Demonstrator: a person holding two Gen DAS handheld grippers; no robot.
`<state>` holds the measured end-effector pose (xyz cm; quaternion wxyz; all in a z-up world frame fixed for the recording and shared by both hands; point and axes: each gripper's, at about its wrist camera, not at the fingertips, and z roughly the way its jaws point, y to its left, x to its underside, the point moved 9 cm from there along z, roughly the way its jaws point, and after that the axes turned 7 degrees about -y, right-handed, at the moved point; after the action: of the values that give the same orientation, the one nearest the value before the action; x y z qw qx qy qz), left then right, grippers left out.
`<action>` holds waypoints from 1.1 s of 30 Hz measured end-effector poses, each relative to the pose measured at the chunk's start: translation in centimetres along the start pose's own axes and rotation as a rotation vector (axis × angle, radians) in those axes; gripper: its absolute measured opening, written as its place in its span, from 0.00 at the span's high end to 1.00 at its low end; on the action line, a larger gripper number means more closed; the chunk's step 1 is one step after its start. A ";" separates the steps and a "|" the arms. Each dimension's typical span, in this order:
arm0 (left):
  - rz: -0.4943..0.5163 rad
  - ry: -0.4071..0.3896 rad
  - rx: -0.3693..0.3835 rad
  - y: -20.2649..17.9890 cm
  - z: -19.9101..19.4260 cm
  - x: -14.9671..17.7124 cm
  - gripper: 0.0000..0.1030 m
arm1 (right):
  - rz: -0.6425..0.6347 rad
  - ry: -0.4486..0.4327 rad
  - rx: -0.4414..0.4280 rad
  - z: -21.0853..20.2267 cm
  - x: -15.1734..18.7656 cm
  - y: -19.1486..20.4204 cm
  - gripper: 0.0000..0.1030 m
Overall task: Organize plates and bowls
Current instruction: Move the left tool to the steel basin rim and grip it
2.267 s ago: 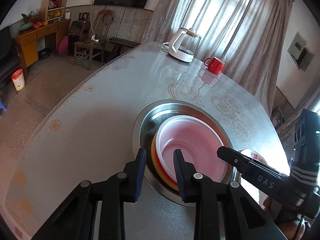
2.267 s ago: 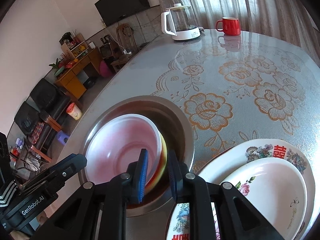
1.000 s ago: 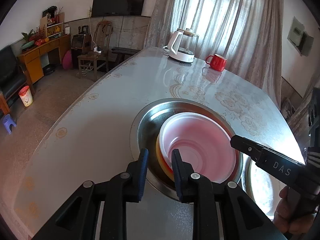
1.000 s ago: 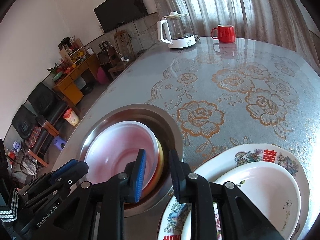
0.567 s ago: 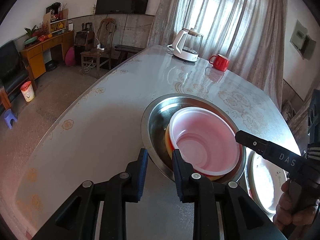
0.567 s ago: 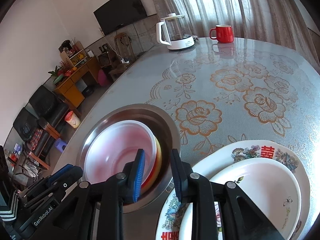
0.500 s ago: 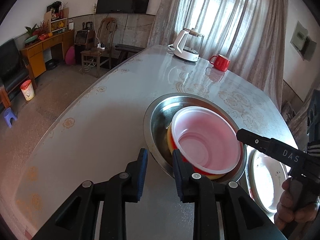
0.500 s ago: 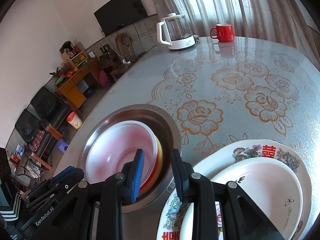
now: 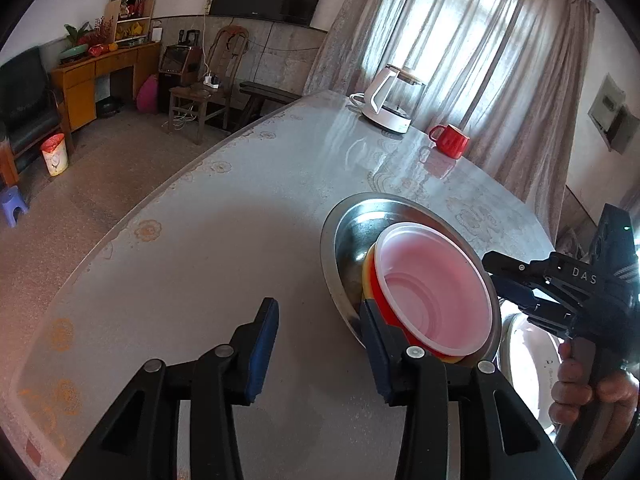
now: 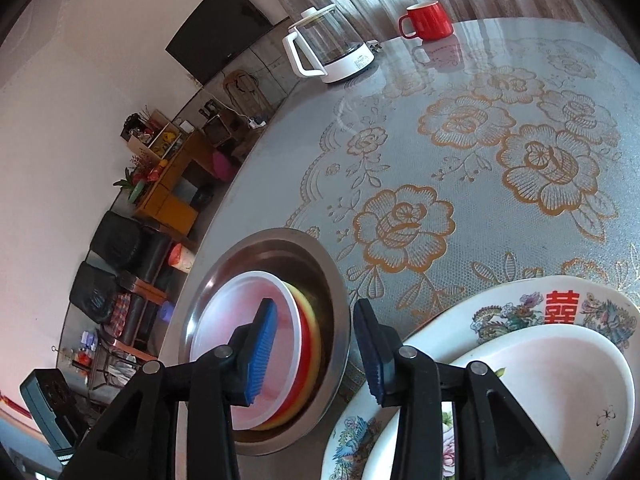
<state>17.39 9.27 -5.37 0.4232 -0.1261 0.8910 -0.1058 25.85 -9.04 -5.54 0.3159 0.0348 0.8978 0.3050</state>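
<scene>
Left wrist view: the left gripper (image 9: 318, 346) is opening, nothing between its jaws; the steel basin (image 9: 340, 236) with stacked bowls (image 9: 434, 294) sits just to its right, bare bench (image 9: 200, 248) ahead.

Right wrist view: the right gripper (image 10: 316, 354) is opening, empty, its jaws astride the basin's near rim; plates (image 10: 532, 320) lie just right. Bowls look nested; the next move likely needs a clear retreat.
</scene>
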 end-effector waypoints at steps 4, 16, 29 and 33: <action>-0.025 0.007 0.025 0.1 0.4 0.1 0.55 | 0.021 0.031 -0.025 1.1 0.0 0.0 0.61; -0.097 0.054 0.093 0.4 2.1 0.1 0.44 | -0.003 0.078 -0.033 2.7 0.2 0.8 0.53; -0.116 0.074 0.197 -1.3 2.7 -0.2 0.75 | -0.077 0.102 0.007 3.9 0.4 1.3 0.50; -0.121 0.065 0.184 -0.5 2.3 -0.1 0.75 | -0.157 0.083 0.031 3.7 0.9 2.1 0.50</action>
<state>19.30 8.59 -6.57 0.3968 -0.1369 0.8814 -0.2167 27.06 -5.20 -7.08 0.3008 -0.0433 0.9147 0.2665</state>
